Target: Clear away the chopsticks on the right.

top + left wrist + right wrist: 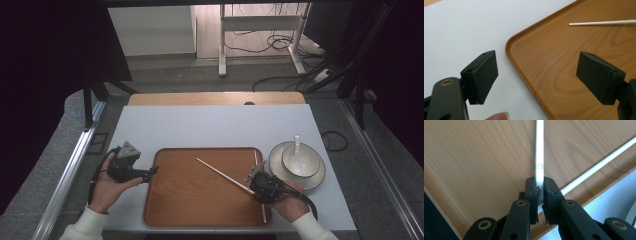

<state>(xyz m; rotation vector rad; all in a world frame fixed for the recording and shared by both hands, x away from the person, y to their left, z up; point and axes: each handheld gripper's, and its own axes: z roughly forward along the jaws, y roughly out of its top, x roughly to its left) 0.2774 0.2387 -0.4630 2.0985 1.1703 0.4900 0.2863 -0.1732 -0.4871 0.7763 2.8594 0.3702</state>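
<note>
Looking down from the high view, I see a white table (pixel 210 127) with a brown wooden tray (pixel 190 197) near my side of it. Just right of the tray stands a plate (pixel 316 181) with a white bowl (pixel 309 161) on it, and a white spoon (pixel 297 142) rests in the bowl. My left gripper (pixel 152 171) hangs at the tray's left rim, its jaws pointing right toward the tray; in the left gripper view the gripper (pixel 537 75) has its jaws spread wide with nothing between them, one pad over the table (pixel 461 32) and the other over the tray (pixel 564 55). My right gripper (pixel 251 189) sits over the tray's right part, pinched on one white chopstick (pixel 222 174), which slants from the jaws up and left above the tray's middle. In the right gripper view the gripper (pixel 540 187) has its two pads nearly together with that chopstick (pixel 539 150) caught between them, pointing straight away, some small marking on its shaft near the pads. A second chopstick (pixel 260 197) lies along the tray's right edge, running toward me and passing under the gripper; in the right gripper view it (pixel 599 165) crosses diagonally on the tray (pixel 479 162) behind the jaws. The held chopstick's far tip (pixel 602 23) also shows above the tray in the left gripper view.
</note>
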